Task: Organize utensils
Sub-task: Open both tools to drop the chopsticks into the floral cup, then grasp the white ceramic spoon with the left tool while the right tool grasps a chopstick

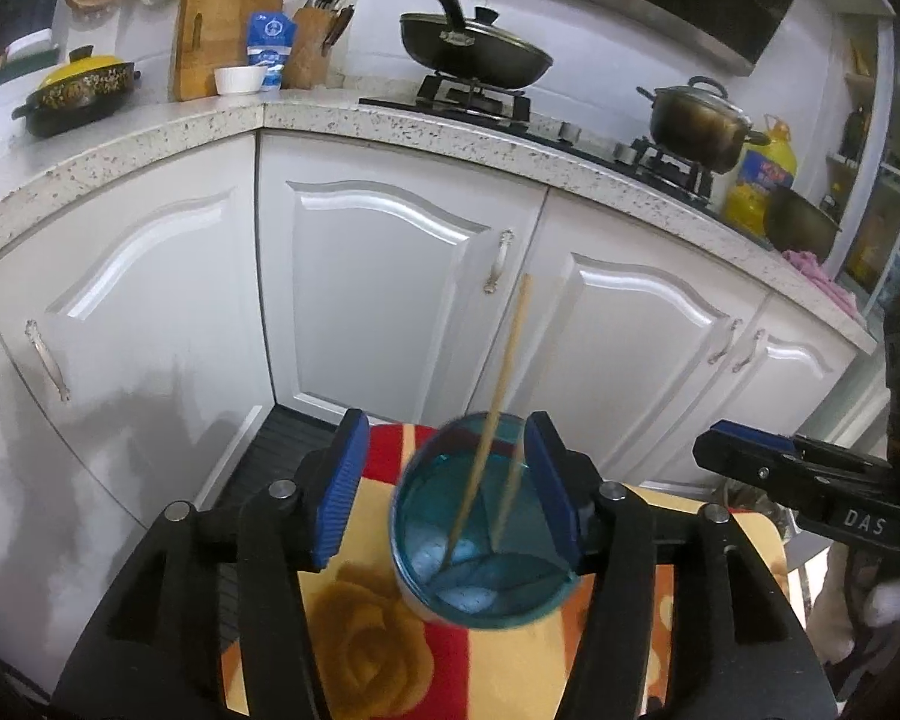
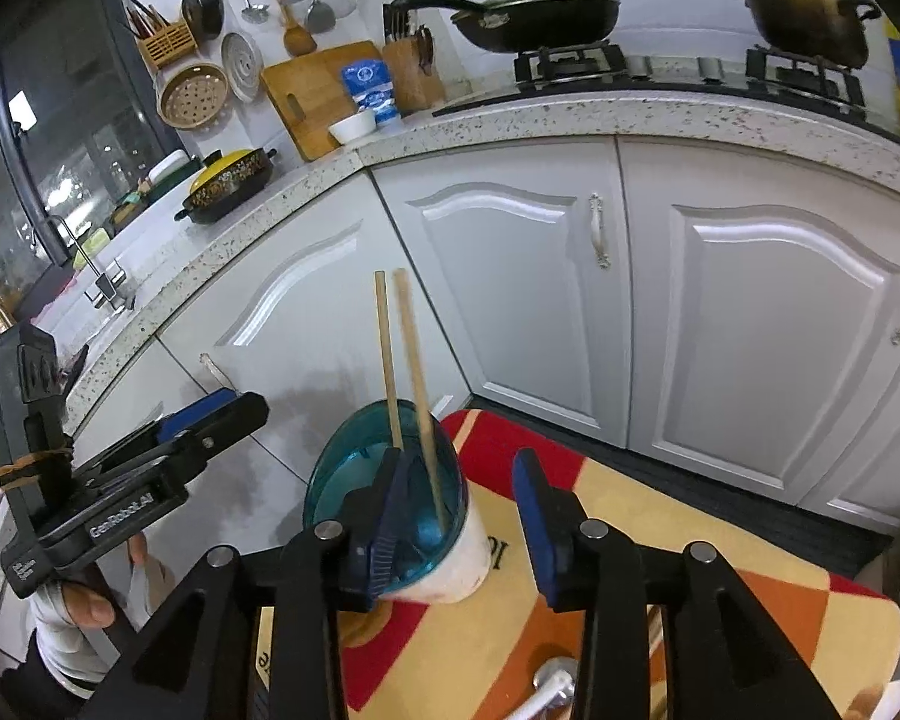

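A blue-rimmed utensil cup (image 1: 480, 546) with a white outside stands on a red, orange and cream mat (image 1: 390, 630). Two wooden chopsticks (image 1: 498, 414) stand in it, leaning against the rim. My left gripper (image 1: 447, 492) is open, its blue pads on either side of the cup, the right pad close to the rim. In the right wrist view the cup (image 2: 390, 498) sits at the left pad of my open right gripper (image 2: 459, 516), and the chopsticks (image 2: 408, 372) rise above it. A white spoon (image 2: 549, 690) lies on the mat near the bottom edge.
White cabinet doors (image 1: 390, 288) and a speckled counter (image 1: 390, 120) stand behind the mat. On the counter are a wok (image 1: 474, 48), a steel pot (image 1: 699, 120), a knife block (image 1: 315, 42), a yellow-lidded pot (image 1: 81, 90) and an oil bottle (image 1: 759, 174).
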The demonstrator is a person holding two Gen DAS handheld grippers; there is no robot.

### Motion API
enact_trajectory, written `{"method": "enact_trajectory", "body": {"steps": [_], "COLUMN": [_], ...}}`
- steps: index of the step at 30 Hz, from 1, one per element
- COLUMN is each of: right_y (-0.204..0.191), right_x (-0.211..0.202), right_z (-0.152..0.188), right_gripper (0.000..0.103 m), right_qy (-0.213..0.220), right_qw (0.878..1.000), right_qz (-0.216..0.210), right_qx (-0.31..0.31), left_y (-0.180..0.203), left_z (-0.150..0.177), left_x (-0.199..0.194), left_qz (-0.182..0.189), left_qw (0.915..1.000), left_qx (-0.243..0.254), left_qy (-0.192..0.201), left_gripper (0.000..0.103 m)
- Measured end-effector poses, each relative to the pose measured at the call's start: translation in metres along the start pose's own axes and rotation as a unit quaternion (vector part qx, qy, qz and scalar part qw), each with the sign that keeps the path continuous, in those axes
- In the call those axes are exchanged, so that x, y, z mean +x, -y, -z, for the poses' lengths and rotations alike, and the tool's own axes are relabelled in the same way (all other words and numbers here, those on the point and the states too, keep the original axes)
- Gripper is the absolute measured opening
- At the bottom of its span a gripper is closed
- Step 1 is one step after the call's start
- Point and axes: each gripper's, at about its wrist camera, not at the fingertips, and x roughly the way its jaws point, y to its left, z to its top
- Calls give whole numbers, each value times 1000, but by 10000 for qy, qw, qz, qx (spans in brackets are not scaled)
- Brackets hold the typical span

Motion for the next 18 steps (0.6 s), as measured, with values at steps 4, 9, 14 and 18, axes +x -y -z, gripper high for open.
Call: {"method": "enact_trajectory", "body": {"steps": [4, 9, 14, 18], "right_y": [0, 2, 11, 20], "right_x": [-15, -33, -59, -75], "right_z": [9, 21, 41, 61], "right_gripper": [42, 42, 43, 43], "right_qy": [102, 177, 299, 311], "right_qw": [9999, 9996, 9988, 9971], "right_qz": [122, 210, 392, 698], "right_qx": [-5, 45, 72, 59], "left_y": [12, 22, 29, 37], "left_z": [9, 20, 33, 46], "left_x": [-13, -28, -42, -46], "left_qz": [100, 261, 478, 621], "left_qw": [9999, 9996, 9989, 9980], "left_qx": [98, 65, -17, -28], "left_qy": [47, 20, 3, -76], "left_gripper": [61, 62, 75, 75]}}
